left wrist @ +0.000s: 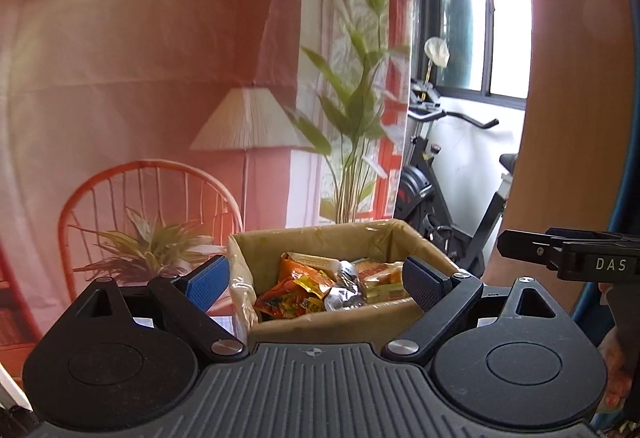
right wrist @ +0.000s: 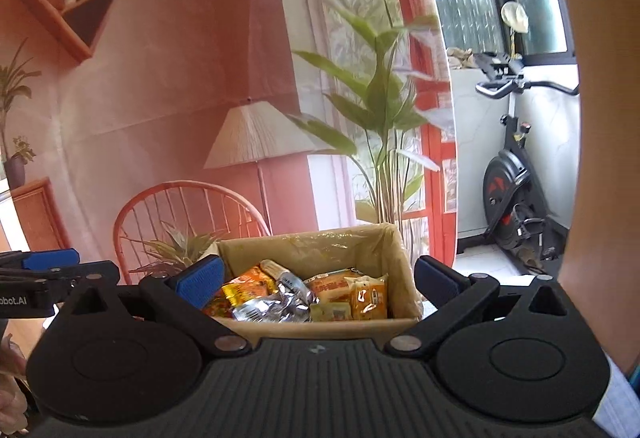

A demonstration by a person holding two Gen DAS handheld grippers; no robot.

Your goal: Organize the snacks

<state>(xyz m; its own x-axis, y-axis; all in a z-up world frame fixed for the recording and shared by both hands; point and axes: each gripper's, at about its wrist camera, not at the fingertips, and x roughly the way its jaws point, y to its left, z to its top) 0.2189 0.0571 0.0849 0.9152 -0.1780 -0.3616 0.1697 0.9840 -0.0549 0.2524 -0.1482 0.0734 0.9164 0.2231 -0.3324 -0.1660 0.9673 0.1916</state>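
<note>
Pink backdrop behind snack box (right wrist: 320,328); "DAS" on right gripper (left wrist: 520,250).

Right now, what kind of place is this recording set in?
Probably a room at home, partly staged: a printed living-room backdrop hangs behind the cardboard box of snack packets, with an exercise bike by a window.

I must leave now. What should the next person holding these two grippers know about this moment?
Left gripper: open, empty, aimed at the box.
Right gripper: open, empty, aimed at the same box.
Snacks: a loose pile of orange, yellow and silver packets inside the lined box.
Done: these packets are in the box. No snack shows outside it.
Left: cannot tell from these views; check the table around the box for more.
</note>
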